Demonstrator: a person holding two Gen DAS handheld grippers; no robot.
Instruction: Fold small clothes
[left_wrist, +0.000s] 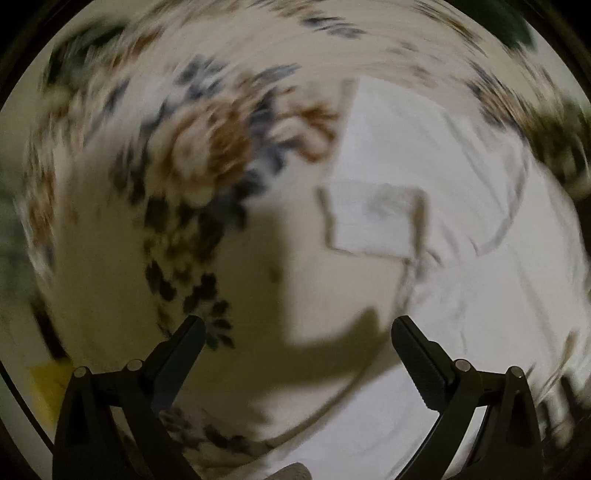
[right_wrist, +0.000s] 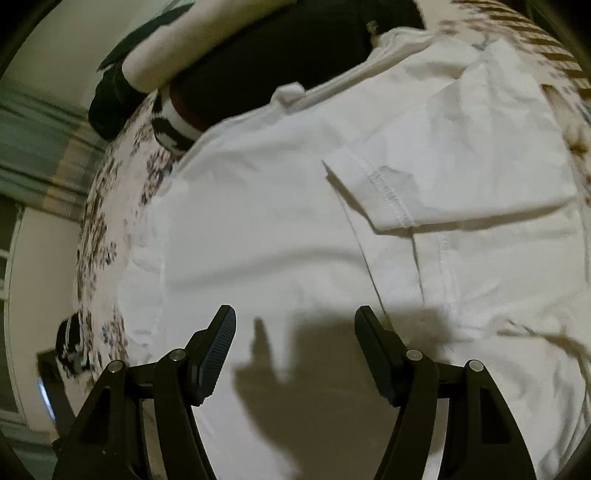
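A white T-shirt (right_wrist: 280, 206) lies spread on a flowered bedspread (right_wrist: 99, 236). One sleeve (right_wrist: 384, 195) is folded in over the body, its stitched hem showing. My right gripper (right_wrist: 295, 325) is open and empty, just above the shirt's body. In the blurred left wrist view the same shirt (left_wrist: 443, 177) fills the right side, with the sleeve (left_wrist: 373, 218) lying out toward the bedspread (left_wrist: 192, 147). My left gripper (left_wrist: 297, 332) is open and empty, above the bedspread beside the shirt's edge.
A dark garment or bag (right_wrist: 273, 62) lies at the far edge of the bed beyond the shirt. A pale wall with skirting (right_wrist: 40, 147) runs at the left. A yellow patch (left_wrist: 48, 384) shows at lower left in the left wrist view.
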